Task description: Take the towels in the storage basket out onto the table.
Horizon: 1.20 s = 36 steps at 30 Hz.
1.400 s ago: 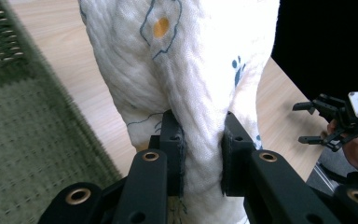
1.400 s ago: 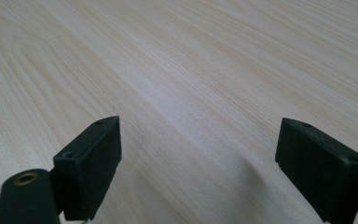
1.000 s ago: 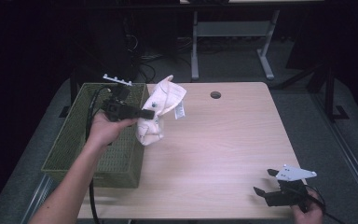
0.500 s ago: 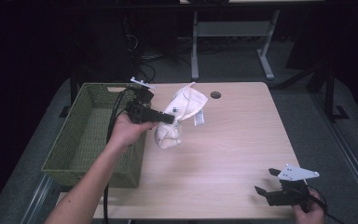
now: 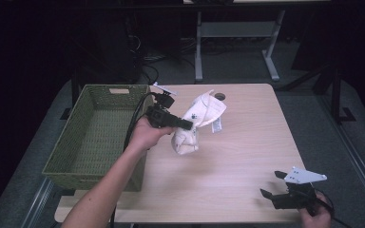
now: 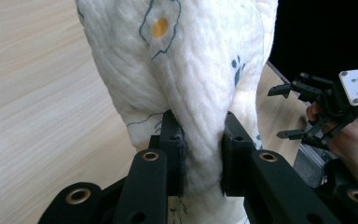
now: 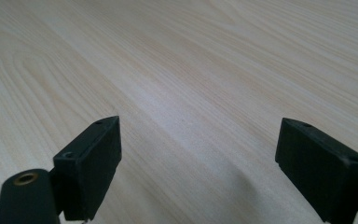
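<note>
A white quilted cloth (image 5: 197, 124) with small blue and orange prints hangs bunched over the middle of the wooden table (image 5: 247, 156); its lower end looks to reach the tabletop. My left gripper (image 5: 187, 125) is shut on it, and in the left gripper view the two pads pinch a fold of the cloth (image 6: 200, 93) between them at the left gripper (image 6: 200, 158). My right gripper (image 5: 272, 184) rests low at the table's near right corner, open with nothing between its pads. In its own view the right gripper (image 7: 198, 163) shows only bare wood between the jaws.
A green woven basket (image 5: 71, 156) stands at the table's left edge, beside the left forearm. A round cable hole (image 5: 219, 97) sits near the table's far edge. Table legs and cables lie on the dark floor behind.
The left hand has carried the cloth rightward and down, from over the basket's edge out over the table. The right gripper has stayed put.
</note>
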Tool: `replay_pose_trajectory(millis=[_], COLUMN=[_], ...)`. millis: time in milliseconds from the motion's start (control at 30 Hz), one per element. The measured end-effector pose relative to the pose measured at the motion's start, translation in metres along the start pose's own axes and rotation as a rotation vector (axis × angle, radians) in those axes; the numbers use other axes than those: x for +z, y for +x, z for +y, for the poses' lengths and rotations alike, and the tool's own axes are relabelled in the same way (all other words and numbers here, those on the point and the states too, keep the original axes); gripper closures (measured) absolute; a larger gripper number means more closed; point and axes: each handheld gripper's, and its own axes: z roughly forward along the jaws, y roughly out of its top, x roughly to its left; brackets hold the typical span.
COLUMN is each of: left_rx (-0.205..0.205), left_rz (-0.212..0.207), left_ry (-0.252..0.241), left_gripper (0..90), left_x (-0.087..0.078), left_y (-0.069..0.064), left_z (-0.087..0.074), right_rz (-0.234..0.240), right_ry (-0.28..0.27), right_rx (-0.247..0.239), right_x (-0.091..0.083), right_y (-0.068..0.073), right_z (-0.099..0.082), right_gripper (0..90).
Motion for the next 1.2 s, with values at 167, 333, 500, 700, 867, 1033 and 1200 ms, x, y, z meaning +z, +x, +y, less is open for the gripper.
replay_pose_trajectory(millis=[167,333,500,700,867,1033,1200], left_rx=[0.008,0.007,0.004,-0.027,-0.053,-0.074,-0.079], left_rz=[-0.009,-0.011,-0.01,-0.007,0.006,0.032,0.061], left_ry=[0.02,0.022,0.036,0.05,0.05,0.056,0.069], left_gripper=[74.8,74.8,74.6,74.5,74.5,74.0,74.0], left_x=[0.016,0.029,0.045,0.068,0.084,0.099,0.112], left_y=[-0.003,-0.008,-0.011,-0.008,-0.006,0.0,0.004], left_z=[0.001,0.004,0.006,0.003,0.0,-0.003,-0.005], right_rz=[0.001,0.001,0.001,0.004,0.007,0.008,0.008], right_ry=[0.004,0.002,-0.002,-0.004,-0.006,-0.008,-0.008], right_rx=[-0.006,-0.003,-0.007,-0.003,0.002,-0.004,-0.003], right_x=[0.0,0.0,0.0,-0.001,-0.001,-0.001,-0.001], right_y=[0.0,0.0,-0.001,-0.001,0.0,-0.001,-0.001], right_z=[0.0,0.0,0.0,0.0,0.0,0.0,0.0], right_gripper=[14.0,14.0,14.0,14.0,14.0,14.0,14.0])
